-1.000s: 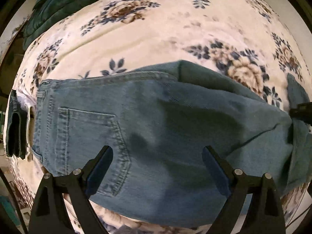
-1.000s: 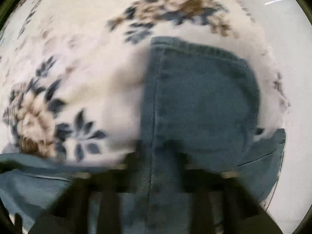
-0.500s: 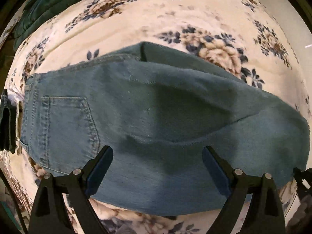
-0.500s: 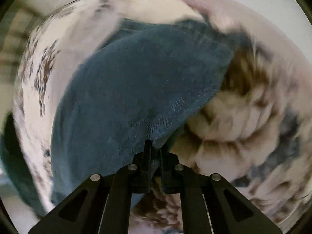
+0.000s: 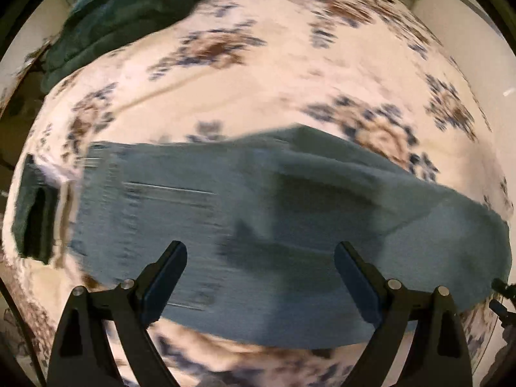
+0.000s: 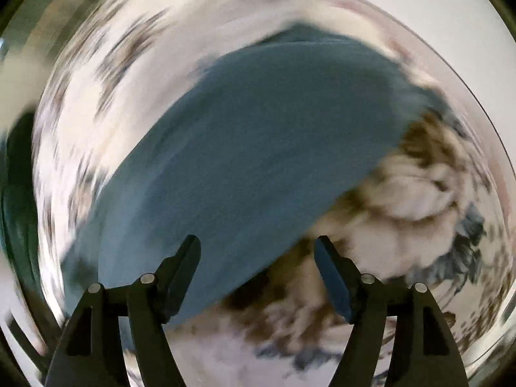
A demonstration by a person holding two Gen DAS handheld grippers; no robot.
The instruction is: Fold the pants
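Blue denim pants (image 5: 258, 213) lie folded lengthwise across a floral bedspread (image 5: 258, 74), waistband and back pocket to the left, fold at the right. My left gripper (image 5: 259, 258) hangs open above their near edge, nothing between its fingers. In the right wrist view the pants (image 6: 245, 148) spread up and to the left, blurred by motion. My right gripper (image 6: 258, 251) is opening above the pants' near right edge; its pads stand apart from the cloth and hold nothing. Part of the right gripper (image 5: 503, 293) shows at the right edge of the left wrist view.
A dark green blanket (image 5: 129, 22) is bunched at the far left of the bed. A folded dark green garment (image 5: 35, 216) lies just left of the waistband. Pale floor (image 6: 419, 3) shows beyond the bed's right edge.
My right gripper was shut on the pants' cuff, carried it across over the rest of the pants, and now stands open off the cloth. The left gripper rose slightly and stayed open.
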